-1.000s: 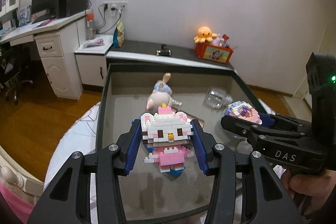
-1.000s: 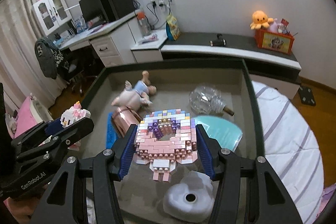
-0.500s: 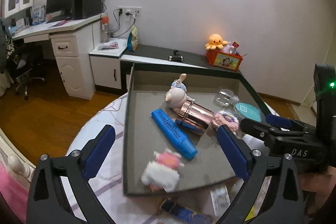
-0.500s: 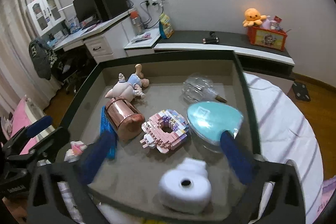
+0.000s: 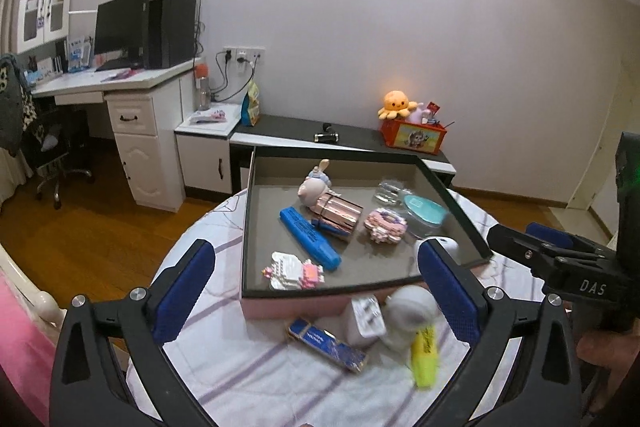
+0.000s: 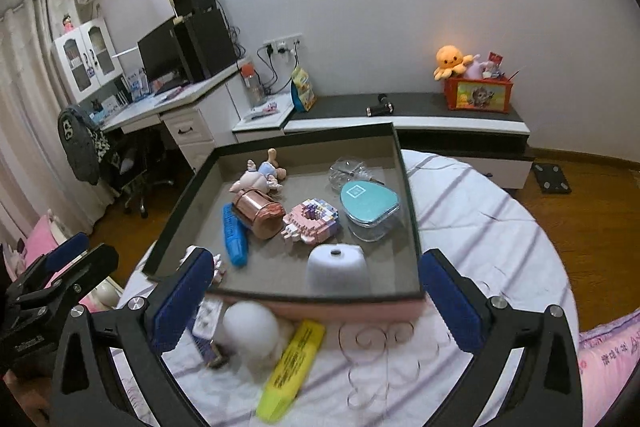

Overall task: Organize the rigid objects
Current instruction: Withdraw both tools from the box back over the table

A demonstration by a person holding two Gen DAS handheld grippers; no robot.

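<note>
Your round surface with the white, purple-striped cloth (image 6: 500,227) carries the wide dark-rimmed tray with grey floor (image 5: 452,195). The tray's near rim sits well inside the surface edge, so a free band of cloth stays in front of it and a broad one to its right.

Your left gripper (image 5: 316,287) hangs in front of the near rim with its fingers spread wide, holding nothing. Your right gripper (image 6: 316,291) is the same, fingers wide apart and bare, and the near rim shows between them.

Inside the tray, the teal rounded-lid clear box (image 6: 370,201) is close to the right wall. The shiny rose-gold cylinder (image 6: 258,213) lies on its side, just beside the blue thick marker (image 5: 310,237). The marker's long axis runs diagonally from the tray middle toward the near rim. The pink and purple brick-built ring (image 6: 312,221) lies flat between the cylinder and the teal box. The white and pink brick-built figure (image 5: 292,269) lies on its side near the front left corner, close to the near rim.

In front of the tray, on the cloth, the yellow highlighter (image 6: 292,367) points diagonally toward the tray.
</note>
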